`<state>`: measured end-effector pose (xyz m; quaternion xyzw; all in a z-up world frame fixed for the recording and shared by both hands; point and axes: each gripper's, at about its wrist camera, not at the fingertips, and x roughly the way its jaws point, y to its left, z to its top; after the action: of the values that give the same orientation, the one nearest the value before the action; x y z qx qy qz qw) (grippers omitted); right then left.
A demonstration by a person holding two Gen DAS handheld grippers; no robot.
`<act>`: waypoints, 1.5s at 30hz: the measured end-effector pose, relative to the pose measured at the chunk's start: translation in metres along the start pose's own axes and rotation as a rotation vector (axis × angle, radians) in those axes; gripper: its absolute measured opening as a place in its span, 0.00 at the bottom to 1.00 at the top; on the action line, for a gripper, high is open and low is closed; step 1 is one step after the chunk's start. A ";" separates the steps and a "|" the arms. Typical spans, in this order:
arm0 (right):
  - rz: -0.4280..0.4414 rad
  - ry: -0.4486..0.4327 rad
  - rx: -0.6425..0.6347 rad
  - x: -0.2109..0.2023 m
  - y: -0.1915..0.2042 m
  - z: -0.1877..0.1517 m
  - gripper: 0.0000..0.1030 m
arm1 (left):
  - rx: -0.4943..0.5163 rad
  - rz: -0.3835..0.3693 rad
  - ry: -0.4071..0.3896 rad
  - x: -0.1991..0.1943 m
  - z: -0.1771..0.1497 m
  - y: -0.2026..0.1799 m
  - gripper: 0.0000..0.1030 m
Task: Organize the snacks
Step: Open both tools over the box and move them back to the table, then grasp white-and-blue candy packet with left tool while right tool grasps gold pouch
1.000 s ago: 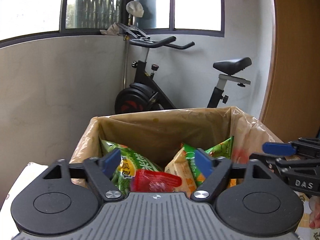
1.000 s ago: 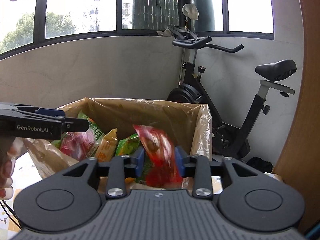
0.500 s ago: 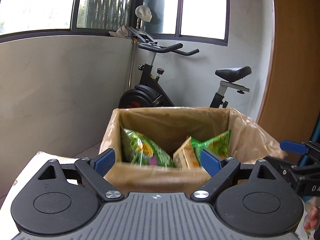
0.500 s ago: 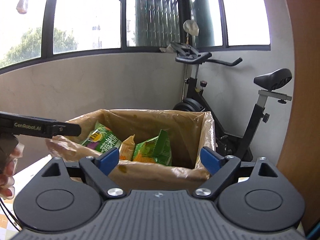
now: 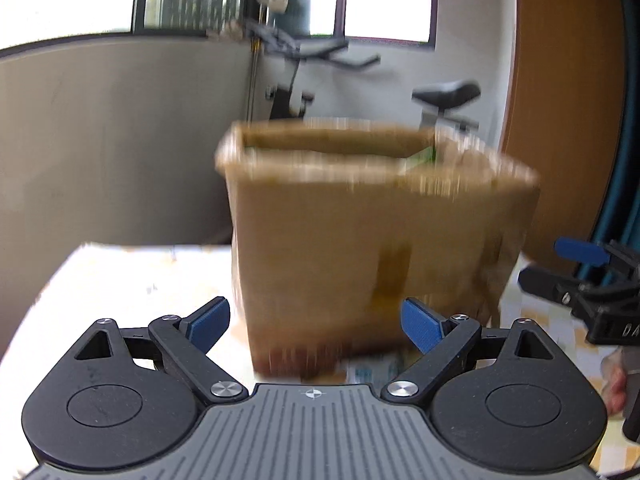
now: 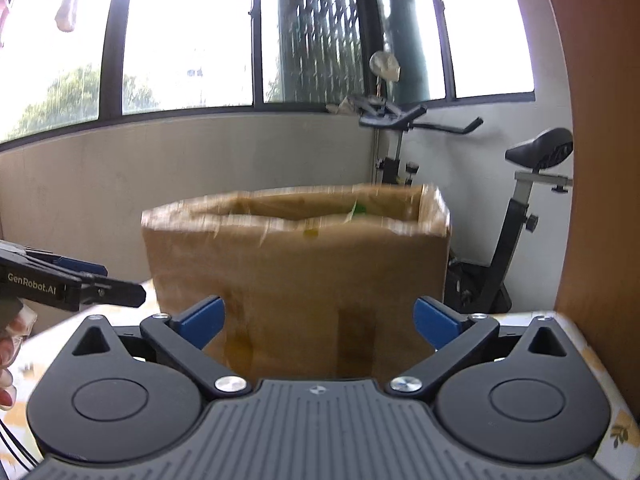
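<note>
A brown cardboard box [image 5: 360, 240] lined with clear plastic stands on the table, blurred by motion. Only a green snack packet's edge [image 5: 428, 154] shows above its rim; the rest of its contents are hidden. My left gripper [image 5: 316, 320] is open in front of the box's lower wall, with nothing between its blue pads. In the right wrist view the box [image 6: 300, 272] fills the middle, a green packet tip [image 6: 360, 208] at its rim. My right gripper [image 6: 318, 322] faces the box's front wall, its jaws opening wide and empty. Each gripper shows at the other view's side.
The pale patterned table [image 5: 120, 280] extends left of the box and under both grippers. An exercise bike [image 6: 520, 220] stands behind the box against the grey wall under the windows. A wooden panel [image 6: 600, 160] rises at the right. A hand [image 6: 8, 360] holds the left gripper.
Both grippers drew back and sank from over the box's opening to its front wall. The right gripper let go of a red snack packet, which is now out of sight, and spread wide.
</note>
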<state>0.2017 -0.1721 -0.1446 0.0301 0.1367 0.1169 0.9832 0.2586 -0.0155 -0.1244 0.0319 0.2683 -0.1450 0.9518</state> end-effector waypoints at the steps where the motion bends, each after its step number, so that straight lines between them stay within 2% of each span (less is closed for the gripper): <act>1: 0.001 0.014 0.003 0.000 -0.001 -0.005 1.00 | -0.001 0.004 0.023 0.005 -0.005 -0.001 0.91; 10: -0.004 0.154 0.037 0.011 -0.006 -0.050 1.00 | -0.054 0.024 0.125 0.032 -0.033 0.000 0.91; 18: -0.031 0.227 0.032 0.029 -0.004 -0.080 0.99 | -0.109 0.008 0.178 0.057 -0.049 -0.006 0.91; 23: -0.076 0.263 0.046 0.037 -0.008 -0.091 0.97 | -0.072 -0.028 0.208 0.082 -0.048 -0.028 0.91; 27: -0.116 0.263 0.089 0.038 -0.016 -0.092 0.97 | -0.048 -0.025 0.234 0.102 -0.049 -0.041 0.91; 33: -0.105 0.292 0.141 0.041 -0.025 -0.093 0.97 | -0.039 -0.006 0.258 0.128 -0.051 -0.053 0.89; 35: -0.099 0.300 0.141 0.042 -0.025 -0.093 0.97 | -0.036 0.001 0.259 0.133 -0.053 -0.056 0.87; 37: -0.089 0.304 0.136 0.042 -0.022 -0.094 0.97 | -0.030 -0.011 0.248 0.136 -0.055 -0.059 0.71; 39: -0.083 0.308 0.132 0.043 -0.021 -0.094 0.97 | -0.025 -0.044 0.222 0.132 -0.056 -0.060 0.60; 42: -0.081 0.310 0.136 0.044 -0.020 -0.095 0.97 | -0.012 -0.022 0.211 0.125 -0.060 -0.059 0.56; 45: -0.082 0.319 0.135 0.046 -0.020 -0.095 0.97 | -0.067 -0.008 0.216 0.115 -0.064 -0.047 0.56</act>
<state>0.2232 -0.1780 -0.2500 0.0717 0.2995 0.0705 0.9488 0.3069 -0.0816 -0.2379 0.0142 0.3741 -0.1357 0.9173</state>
